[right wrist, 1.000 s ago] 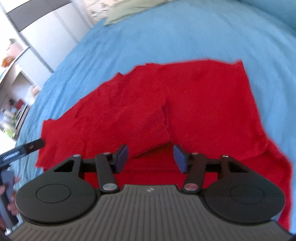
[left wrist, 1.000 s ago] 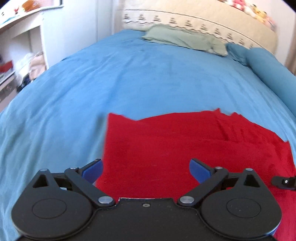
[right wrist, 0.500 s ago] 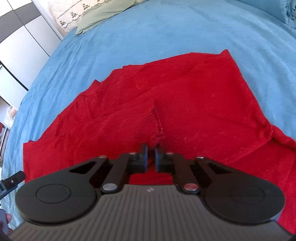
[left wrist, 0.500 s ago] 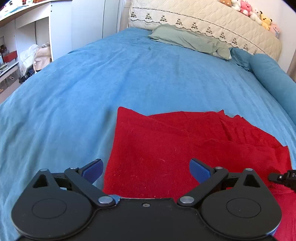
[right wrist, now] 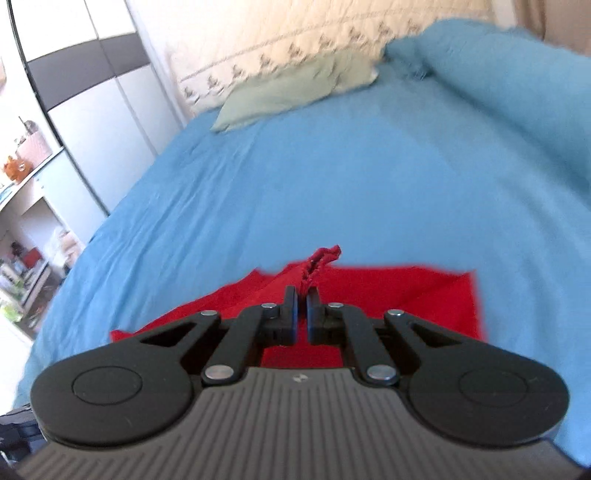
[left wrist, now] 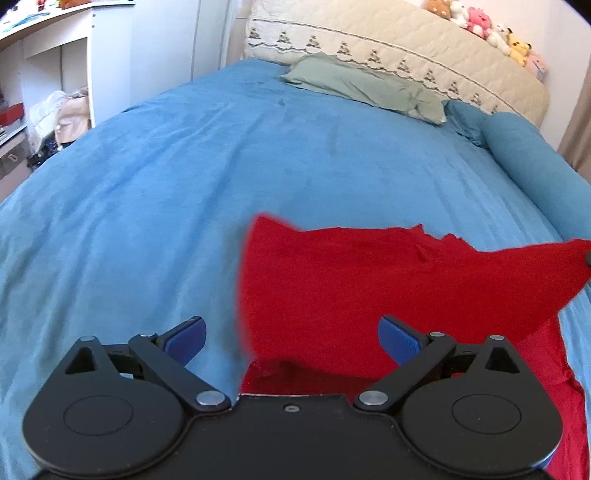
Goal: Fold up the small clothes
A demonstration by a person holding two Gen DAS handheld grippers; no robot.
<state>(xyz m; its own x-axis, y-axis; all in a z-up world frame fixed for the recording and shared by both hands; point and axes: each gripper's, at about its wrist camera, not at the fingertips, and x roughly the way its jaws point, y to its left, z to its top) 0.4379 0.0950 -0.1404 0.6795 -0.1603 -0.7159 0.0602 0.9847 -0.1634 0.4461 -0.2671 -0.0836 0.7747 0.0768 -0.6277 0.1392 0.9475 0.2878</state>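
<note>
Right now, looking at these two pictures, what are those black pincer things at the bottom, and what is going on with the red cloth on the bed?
There is no robot here. A person holds a hand tool with two jaws in each hand, and a small wide-angle camera on each tool looks forward along them, so each picture shows its own tool at the bottom.

In the left-hand picture, the left gripper has its blue-padded jaws spread wide, holding nothing, above the edge of a red garment lying on a blue bedspread. A green pillow lies by the cream headboard, with soft toys on top.

In the other picture, the right gripper has its jaws shut on a bunched bit of that garment, raising it off the bed, presumably to begin a fold.
</note>
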